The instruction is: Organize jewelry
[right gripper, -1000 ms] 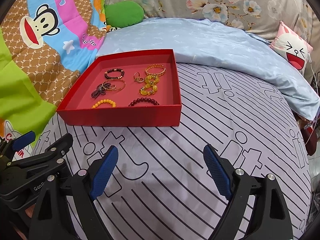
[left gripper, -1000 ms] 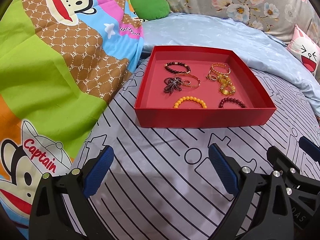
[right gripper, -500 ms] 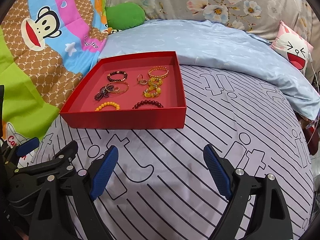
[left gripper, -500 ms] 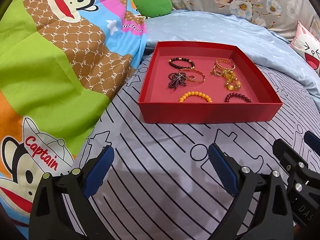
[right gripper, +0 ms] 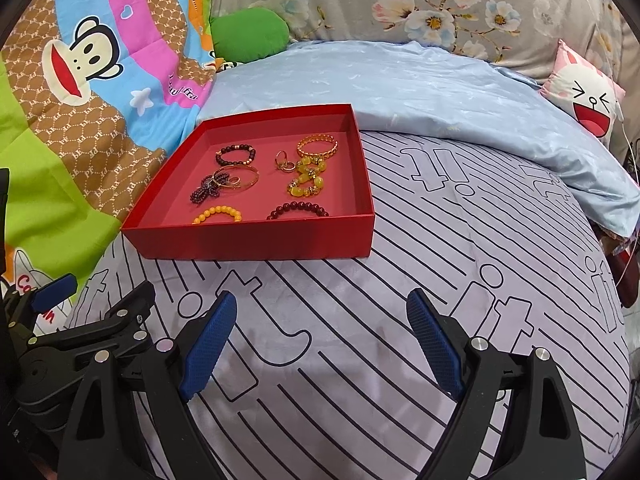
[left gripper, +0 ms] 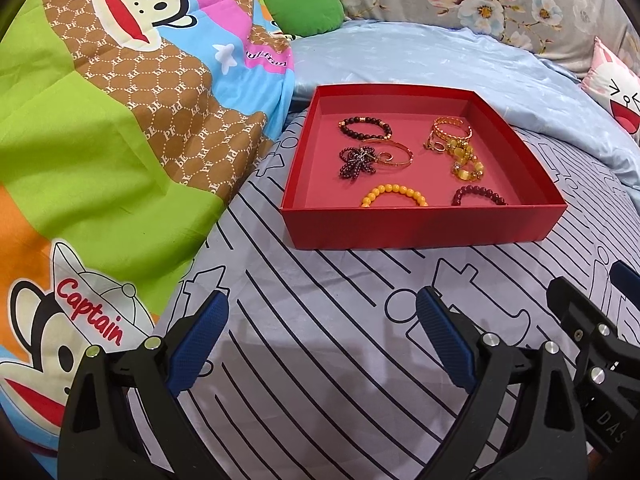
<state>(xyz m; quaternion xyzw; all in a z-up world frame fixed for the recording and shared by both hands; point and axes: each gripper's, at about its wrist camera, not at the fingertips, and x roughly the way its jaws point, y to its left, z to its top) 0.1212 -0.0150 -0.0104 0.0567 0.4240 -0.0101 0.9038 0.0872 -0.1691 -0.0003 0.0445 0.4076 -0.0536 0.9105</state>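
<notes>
A shallow red tray (left gripper: 424, 227) (right gripper: 256, 238) lies on the striped bedsheet and holds several bracelets. Among them are a dark bead bracelet (left gripper: 364, 128), an orange bead bracelet (left gripper: 394, 195) (right gripper: 218, 214), a dark red bead bracelet (left gripper: 478, 195) (right gripper: 298, 210) and a gold bangle (left gripper: 452, 130) (right gripper: 318, 146). My left gripper (left gripper: 320, 336) is open and empty, well short of the tray's front wall. My right gripper (right gripper: 320, 336) is also open and empty, short of the tray. The left gripper shows at the lower left of the right wrist view (right gripper: 80, 320).
A colourful monkey-print blanket (left gripper: 100, 140) lies to the left of the tray. A light blue quilt (right gripper: 420, 88) lies behind it, with a green cushion (right gripper: 250, 34), floral pillows (right gripper: 440, 8) and a smiley-face cushion (right gripper: 588, 96). The striped sheet (right gripper: 460, 240) stretches to the right.
Both grippers have drawn back from the tray and lifted a little, so the tray sits higher and farther in both views. Both stay open and empty.
</notes>
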